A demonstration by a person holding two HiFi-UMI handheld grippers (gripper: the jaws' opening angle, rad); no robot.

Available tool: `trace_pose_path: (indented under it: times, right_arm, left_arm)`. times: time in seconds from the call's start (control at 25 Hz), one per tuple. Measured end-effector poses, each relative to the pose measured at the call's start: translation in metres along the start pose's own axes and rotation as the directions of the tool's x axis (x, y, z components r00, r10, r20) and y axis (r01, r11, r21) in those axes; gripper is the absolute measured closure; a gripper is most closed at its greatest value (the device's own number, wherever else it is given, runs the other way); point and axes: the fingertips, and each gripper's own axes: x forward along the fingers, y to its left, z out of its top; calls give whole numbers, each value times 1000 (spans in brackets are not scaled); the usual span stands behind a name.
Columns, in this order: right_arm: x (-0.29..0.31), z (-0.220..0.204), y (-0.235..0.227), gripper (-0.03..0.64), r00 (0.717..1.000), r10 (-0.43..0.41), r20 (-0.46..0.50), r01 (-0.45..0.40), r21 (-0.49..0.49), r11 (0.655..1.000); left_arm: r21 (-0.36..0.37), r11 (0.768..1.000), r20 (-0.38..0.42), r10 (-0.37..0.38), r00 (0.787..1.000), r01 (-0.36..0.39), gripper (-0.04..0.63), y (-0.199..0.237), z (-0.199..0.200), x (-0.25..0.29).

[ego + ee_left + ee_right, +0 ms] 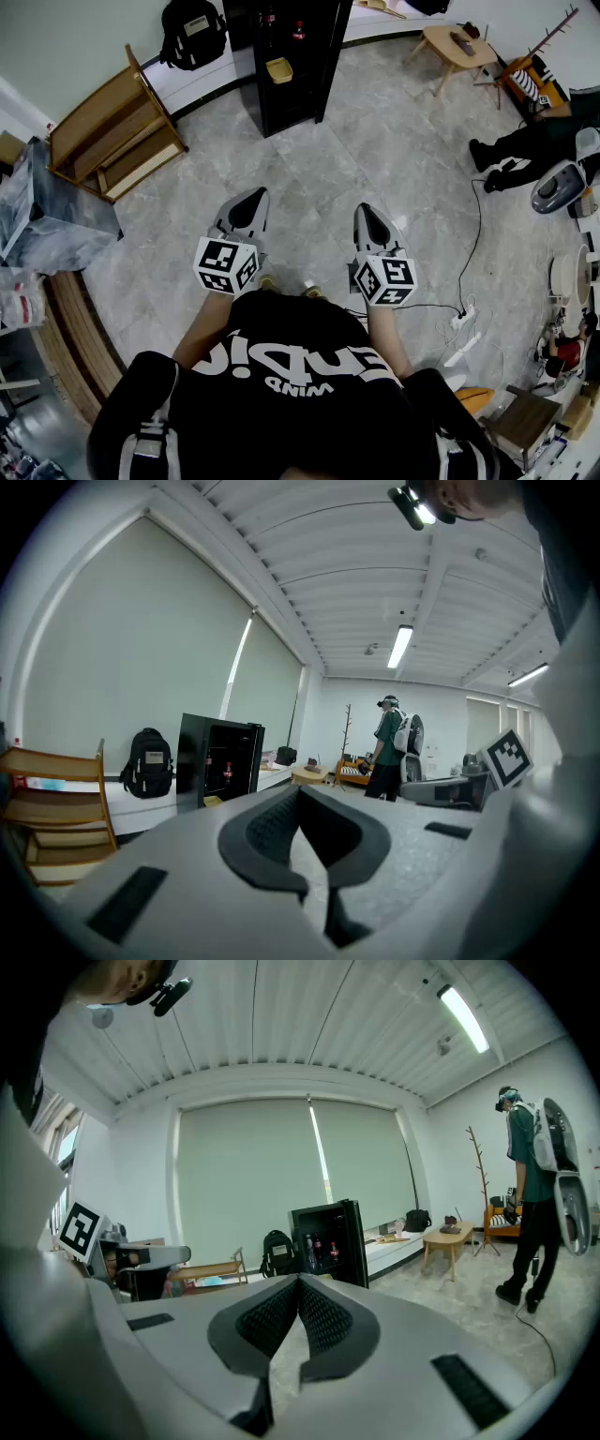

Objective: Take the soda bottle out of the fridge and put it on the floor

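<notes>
- The left gripper (246, 208) and the right gripper (371, 221) are both squeezed closed with nothing in them, well back from the fridge (292, 70).
- Grey floor (375, 131) lies in front of the fridge.
- The soda bottle (228, 771) stands inside the fridge.

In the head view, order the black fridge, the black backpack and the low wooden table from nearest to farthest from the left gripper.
1. Black fridge, ahead of the left gripper.
2. Black backpack, by the far wall, left of the fridge.
3. Low wooden table, far right.
</notes>
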Motion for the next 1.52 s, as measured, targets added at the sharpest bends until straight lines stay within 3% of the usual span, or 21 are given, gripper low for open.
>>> trace_pose_path:
  times: [0.2,0.92,1.24,1.52]
  right_arm:
    - [8,-1,5,595,1000,1,1,-1,1,1000]
    - [26,-17,30,595,994,-98,38,98,7,995]
    - [65,-11,12,595,993,-112,43,112,12,994]
    - [121,6,-22,595,993,-105,50,103,37,994]
  left_arm:
    - [4,1000,-7,1,1000,0,589,8,-1,3]
    - [54,991,-32,-118,992,120,589,44,-12,8]
    - [42,991,-37,-122,992,124,589,67,-9,43]
    - [33,993,-34,-111,993,112,589,90,2,107]
